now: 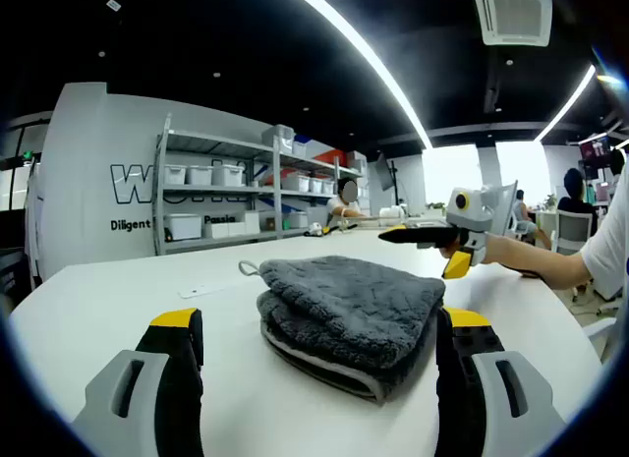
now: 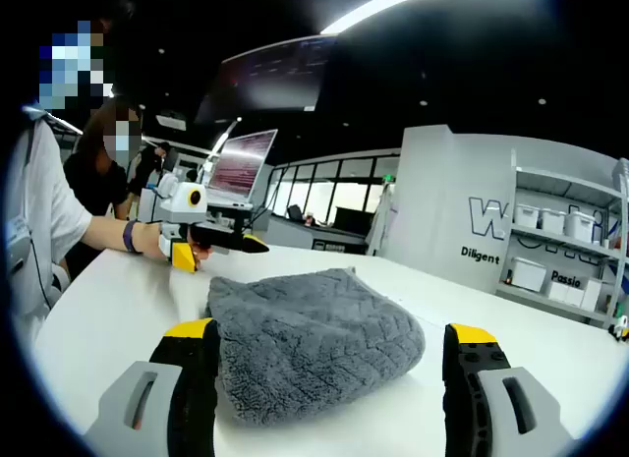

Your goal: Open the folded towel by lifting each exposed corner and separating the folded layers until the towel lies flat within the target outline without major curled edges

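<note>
Left gripper view: a thick grey plush towel [image 1: 349,314], folded into stacked layers, lies on the white tabletop [image 1: 118,300] between the yellow-tipped jaws of the left gripper [image 1: 319,344], which stand wide apart and hold nothing. A small loop sticks out at the towel's far left corner. Beyond it the right gripper [image 1: 432,236] hovers above the table, its dark jaws close together. Metal shelves with white bins [image 1: 221,197] stand against the back wall.

Right gripper view: the same towel [image 2: 310,344] sits between the spread, empty jaws of the right gripper [image 2: 329,354], its edge against the left jaw. The left gripper [image 2: 246,243] hovers behind the towel in a person's hand [image 2: 147,236].
</note>
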